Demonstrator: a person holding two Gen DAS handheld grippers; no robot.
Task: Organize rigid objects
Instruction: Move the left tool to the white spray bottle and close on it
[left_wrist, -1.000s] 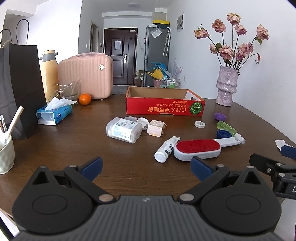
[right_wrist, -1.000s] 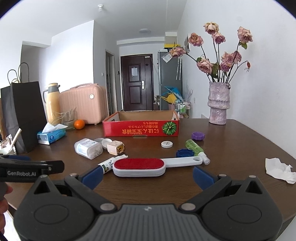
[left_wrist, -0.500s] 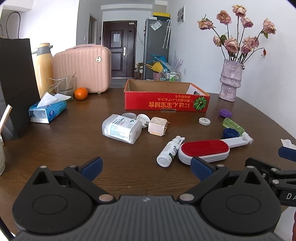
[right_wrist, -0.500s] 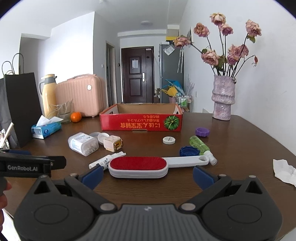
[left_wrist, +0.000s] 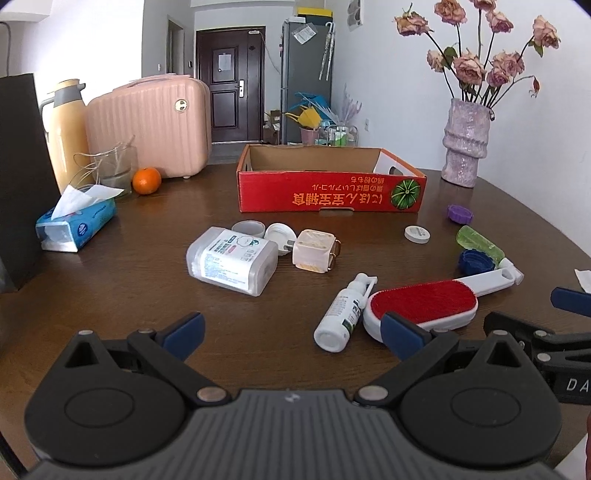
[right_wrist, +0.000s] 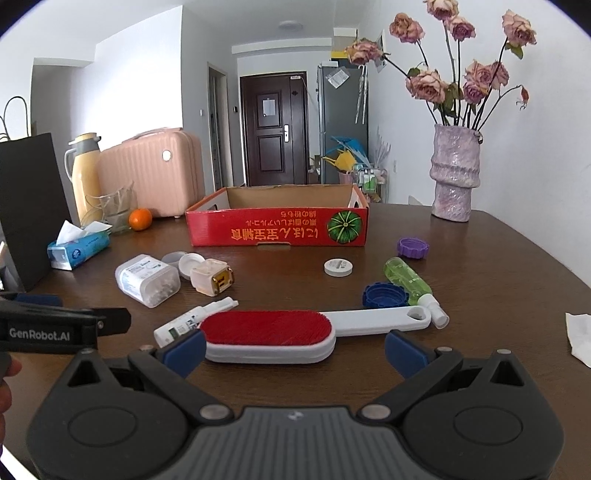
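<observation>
Both held low and level over the table (right_wrist: 480, 258), the right gripper (right_wrist: 293, 349) spread wide around the lint brush (right_wrist: 269, 332) at 12 o'clock, the left gripper (left_wrist: 291, 330) equally spread, empty.

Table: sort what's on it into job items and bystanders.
Job: lint brush, white spray bottle, green spray bottle, blue cap, purple cap, cotton swab box, red box.

Bystanders: vase, tissue pack, orange, suitcase.
</observation>
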